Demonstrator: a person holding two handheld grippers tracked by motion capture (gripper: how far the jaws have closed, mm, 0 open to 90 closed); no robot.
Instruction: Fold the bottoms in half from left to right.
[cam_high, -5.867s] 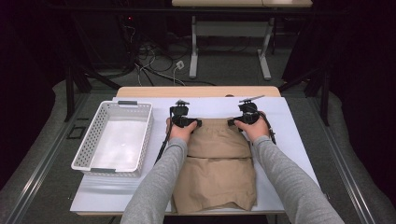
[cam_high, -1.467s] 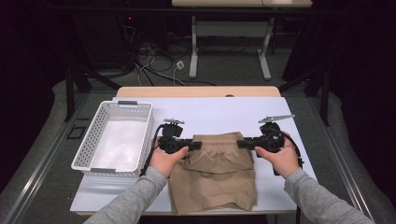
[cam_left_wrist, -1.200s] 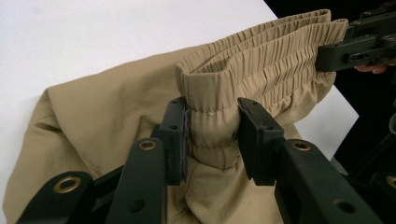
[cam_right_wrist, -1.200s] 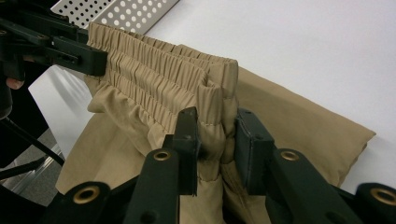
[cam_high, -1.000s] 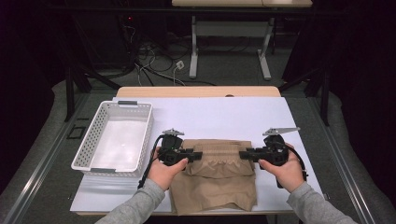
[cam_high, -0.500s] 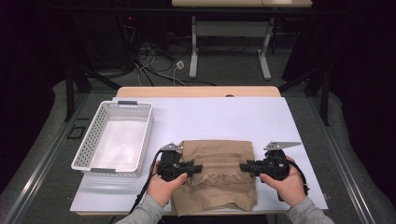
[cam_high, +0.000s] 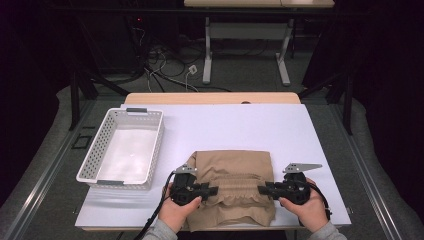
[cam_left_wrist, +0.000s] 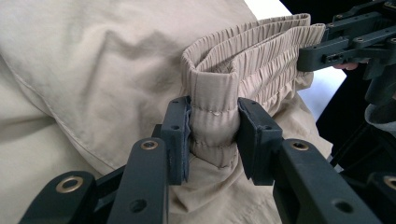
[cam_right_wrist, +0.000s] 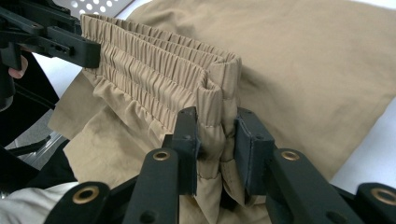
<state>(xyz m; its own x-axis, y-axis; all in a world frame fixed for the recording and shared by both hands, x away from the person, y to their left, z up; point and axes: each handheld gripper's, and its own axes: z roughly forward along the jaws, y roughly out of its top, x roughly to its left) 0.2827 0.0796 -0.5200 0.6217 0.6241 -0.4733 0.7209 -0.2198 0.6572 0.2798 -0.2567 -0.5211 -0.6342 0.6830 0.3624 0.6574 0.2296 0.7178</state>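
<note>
Pinching the waistband (cam_left_wrist: 212, 100) w/ both claws, L (cam_left_wrist: 213, 135) & R (cam_right_wrist: 215, 140); soft, floppy shorts (cam_high: 232, 165), so we'd grip the elastic at 3 & 9 o'clock.

Matt tan cloth trousers (cam_high: 235, 170) with ribbed elastic waistband (cam_left_wrist: 261, 44), perforated white plastic basket (cam_high: 92, 160)

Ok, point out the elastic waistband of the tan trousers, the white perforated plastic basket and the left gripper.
Elastic waistband (cam_left_wrist: 212, 100), left gripper view: folded end between the pads.
White perforated plastic basket (cam_high: 86, 162), high view: left wall.
Left gripper (cam_left_wrist: 214, 135), left gripper view: midway between its fingertips.
</note>
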